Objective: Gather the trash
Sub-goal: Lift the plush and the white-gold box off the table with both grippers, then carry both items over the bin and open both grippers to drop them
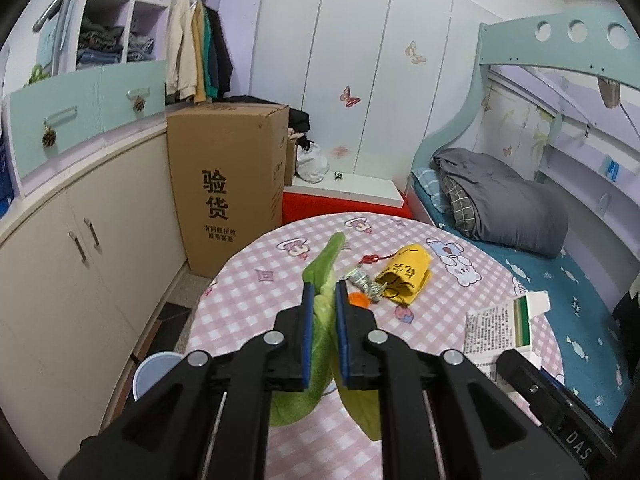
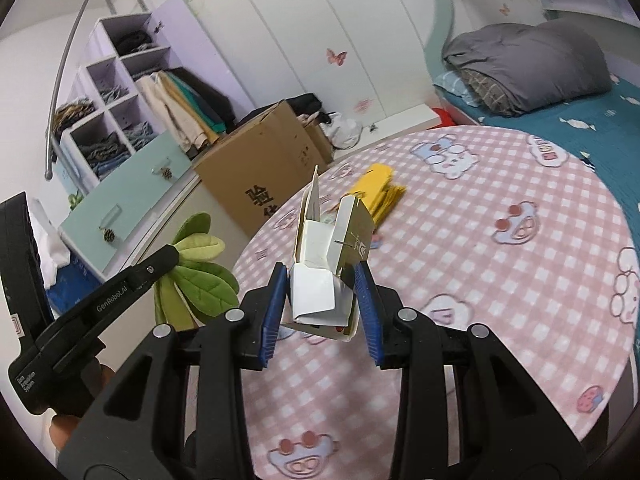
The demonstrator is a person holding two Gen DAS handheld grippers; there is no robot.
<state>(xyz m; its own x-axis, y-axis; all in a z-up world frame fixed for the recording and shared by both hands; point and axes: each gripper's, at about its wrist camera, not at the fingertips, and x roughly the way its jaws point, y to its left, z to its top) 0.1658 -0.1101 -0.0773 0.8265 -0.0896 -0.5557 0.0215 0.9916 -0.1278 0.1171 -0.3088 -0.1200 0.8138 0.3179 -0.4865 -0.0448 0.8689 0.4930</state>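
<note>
Left gripper [image 1: 325,286] clamped on green leaf plush [image 1: 320,340], near edge of round table [image 1: 256,264]. Right gripper [image 2: 322,276] clamped on crumpled white carton [image 2: 320,292] above pink checked cloth. Yellow pouch [image 1: 404,278] and crumpled wrapper [image 1: 366,282] lie mid-table, touching. Cardboard box [image 1: 228,184] on floor far left beside cabinets [image 1: 80,248]. Bed [image 1: 540,272] right, grey duvet [image 1: 500,200] piled. White wardrobe doors [image 1: 360,60] far.
</note>
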